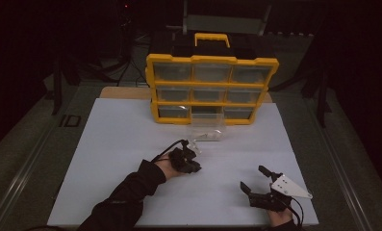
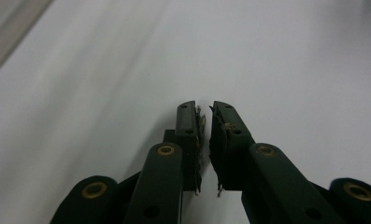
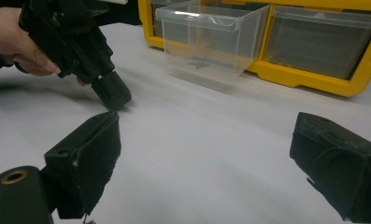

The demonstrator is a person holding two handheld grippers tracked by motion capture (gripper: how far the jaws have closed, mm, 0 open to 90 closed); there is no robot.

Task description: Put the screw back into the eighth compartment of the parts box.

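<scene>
Left tongs by the clear drawer

The clear drawer (image 1: 207, 129) sits pulled out on the white table (image 1: 107, 144), just past the left gripper (image 1: 192, 161), whose jaws are almost pressed together with nothing between; the right gripper (image 1: 256, 180) waits spread wide, farther away.

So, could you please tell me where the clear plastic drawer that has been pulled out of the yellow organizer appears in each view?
High view: the clear drawer stands on the white table, centre, just in front of the yellow organizer.
Left gripper view: not in it.
Right gripper view: the drawer is at top centre, beyond the left gripper.
Shared landmark: the yellow organizer right behind it.
</scene>
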